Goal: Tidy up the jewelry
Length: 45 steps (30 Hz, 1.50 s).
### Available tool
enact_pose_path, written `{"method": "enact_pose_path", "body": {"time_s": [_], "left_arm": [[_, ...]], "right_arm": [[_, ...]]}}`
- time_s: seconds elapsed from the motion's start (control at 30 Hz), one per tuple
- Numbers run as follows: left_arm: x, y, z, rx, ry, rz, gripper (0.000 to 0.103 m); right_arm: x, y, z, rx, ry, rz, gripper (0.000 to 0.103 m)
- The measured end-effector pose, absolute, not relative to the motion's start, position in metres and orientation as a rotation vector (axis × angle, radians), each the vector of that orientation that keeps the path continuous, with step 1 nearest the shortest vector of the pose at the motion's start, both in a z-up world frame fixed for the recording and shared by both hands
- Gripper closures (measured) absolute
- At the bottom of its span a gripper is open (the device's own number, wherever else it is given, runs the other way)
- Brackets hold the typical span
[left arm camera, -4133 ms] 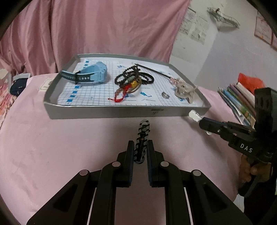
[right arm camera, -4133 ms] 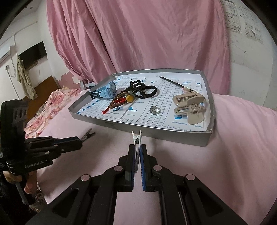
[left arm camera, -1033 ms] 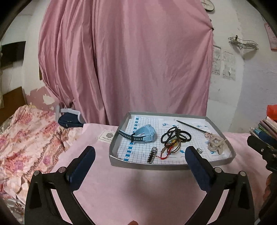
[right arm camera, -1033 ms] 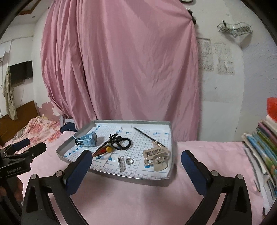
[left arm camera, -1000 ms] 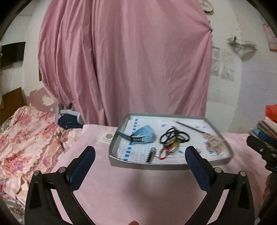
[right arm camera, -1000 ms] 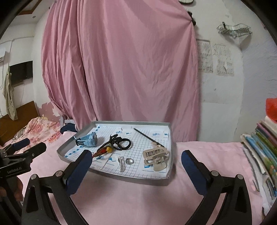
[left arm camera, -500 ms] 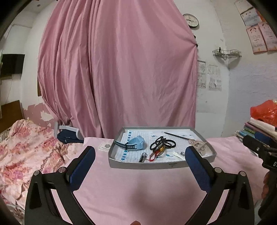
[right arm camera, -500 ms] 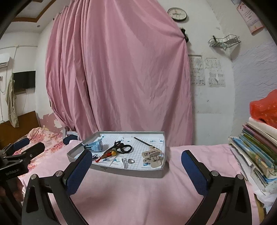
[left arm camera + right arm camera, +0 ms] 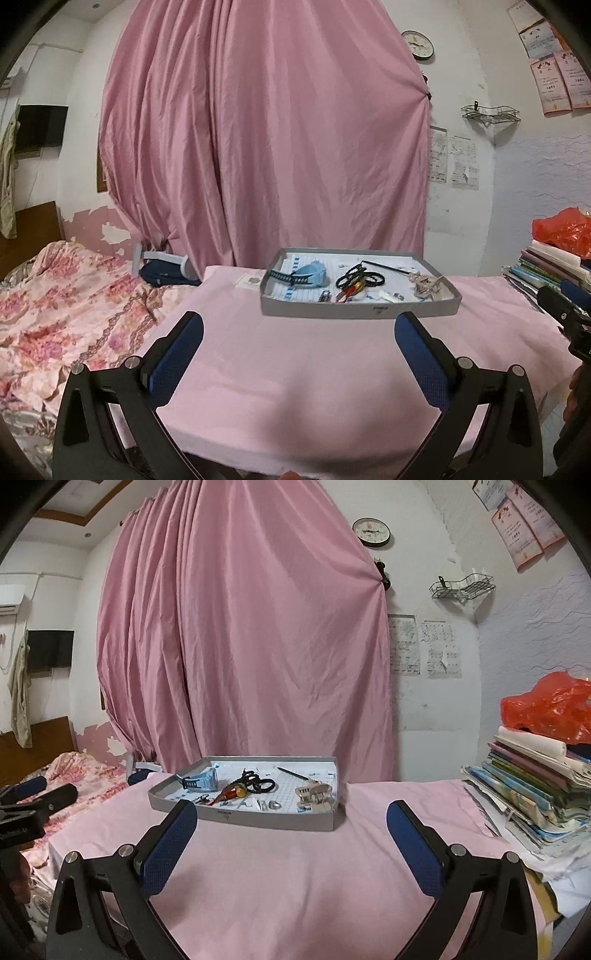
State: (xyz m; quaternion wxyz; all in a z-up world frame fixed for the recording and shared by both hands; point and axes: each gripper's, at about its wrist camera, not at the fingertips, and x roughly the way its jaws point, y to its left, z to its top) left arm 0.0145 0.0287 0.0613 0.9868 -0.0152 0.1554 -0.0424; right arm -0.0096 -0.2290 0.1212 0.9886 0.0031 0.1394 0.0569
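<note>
The small pieces along the near edge of the grey tray (image 9: 360, 309) were too small to tell apart. The right gripper (image 9: 569, 295) was cut off by the right edge, its fingertips out of sight.

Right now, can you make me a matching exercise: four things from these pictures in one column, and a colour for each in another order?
Things:
1. watch
2. hair clip
3. tray
4. plastic bag

Colours:
A. grey
B. red
C. light blue
D. beige

Pairs: 1-C, 2-D, 3-A, 4-B
</note>
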Motion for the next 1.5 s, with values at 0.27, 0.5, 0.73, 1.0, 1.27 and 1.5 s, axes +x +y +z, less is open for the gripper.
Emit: {"method": "enact_pose_path", "body": {"time_s": [0.27, 0.5, 0.73, 1.0, 1.27, 1.5], "left_arm": [[-0.013, 0.042, 0.051, -0.048, 0.3, -0.052, 0.001], [-0.022, 0.046, 0.038, -0.046, 0.319, -0.036, 0.001], [-0.016, 0.042, 0.023, -0.03, 0.37, -0.03, 0.001], [-0.008, 0.044, 0.011, -0.044, 0.411, -0.021, 0.001], [-0.007, 0.044, 0.009, -0.045, 0.417, -0.019, 0.001], [-0.006, 0.044, 0.007, -0.043, 0.428, -0.025, 0.001]], "right_arm": [[-0.037, -0.221, 0.108, -0.014, 0.255, 0.09, 0.0], [-0.046, -0.216, 0.096, -0.004, 0.255, 0.078, 0.0], [-0.041, -0.212, 0.08, -0.004, 0.321, 0.068, 0.0], [-0.041, -0.21, 0.073, -0.009, 0.355, 0.069, 0.0], [-0.039, -0.209, 0.07, -0.01, 0.378, 0.072, 0.0], [-0.039, -0.209, 0.07, -0.009, 0.382, 0.072, 0.0]]}}
